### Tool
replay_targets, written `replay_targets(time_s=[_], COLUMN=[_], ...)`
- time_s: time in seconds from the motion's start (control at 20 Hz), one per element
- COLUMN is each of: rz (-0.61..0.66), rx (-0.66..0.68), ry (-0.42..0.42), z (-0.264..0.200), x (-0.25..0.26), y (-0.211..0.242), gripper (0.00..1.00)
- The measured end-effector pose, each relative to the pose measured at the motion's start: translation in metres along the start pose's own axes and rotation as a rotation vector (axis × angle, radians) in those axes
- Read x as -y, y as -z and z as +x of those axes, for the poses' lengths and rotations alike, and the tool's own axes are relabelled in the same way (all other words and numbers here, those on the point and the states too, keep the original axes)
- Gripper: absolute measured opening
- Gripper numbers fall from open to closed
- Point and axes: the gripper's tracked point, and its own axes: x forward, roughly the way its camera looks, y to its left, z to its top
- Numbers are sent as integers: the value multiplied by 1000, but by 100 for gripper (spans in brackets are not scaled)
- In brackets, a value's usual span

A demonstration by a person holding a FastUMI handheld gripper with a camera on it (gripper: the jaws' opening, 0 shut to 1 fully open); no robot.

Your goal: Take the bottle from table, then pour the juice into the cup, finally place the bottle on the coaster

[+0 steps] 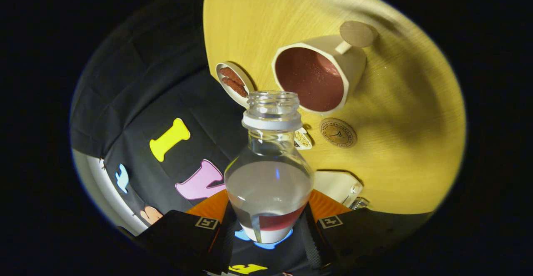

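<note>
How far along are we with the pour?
Done: the bottle is off the table, clamped in the claw and uncapped. In hand: it is tilted, mouth beside the cup; no stream shows yet. Left: finish pouring, then set it on the coaster.

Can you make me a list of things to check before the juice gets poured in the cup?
1. Bottle held between both fingers: ok, the gripper is shut on it.
2. Cap off: ok, the bottle's mouth is open.
3. Cup ready: ok, it stands on the table just beyond the bottle's mouth, opening clear.
4. Juice left in the bottle: ok, some liquid shows inside.
5. Coaster free for later: ok, nothing on it.
6. Mouth over the cup's rim: cannot tell from this angle.
</note>
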Motion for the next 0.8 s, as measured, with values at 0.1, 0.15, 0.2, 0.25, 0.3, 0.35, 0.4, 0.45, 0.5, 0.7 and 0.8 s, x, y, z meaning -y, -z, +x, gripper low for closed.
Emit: replay_targets(time_s=[0.1,0.15,0.2,0.25,0.3,0.35,0.4,0.45,0.5,0.7,0.8], rz=[-139,-217,-309,-420,-539,-663,-784,-899,-1009,-1403,-1611], rx=[-7,1,-5,-14,-25,-45,-70,-95,-111,-142,-137], ry=[-13,-21,-29,-26,-24,-17,-15,-9,-3,-63,-73], z=[-8,-16,-22,-33,-39,-45,-52,-59,-65,-86,-91], x=[3,6,10,19,27,36,45,52,61,73,80], y=[8,10,12,16,17,17,20,22,22,22,15], gripper=[72,72,72,72,71,71,71,71,71,71,71])
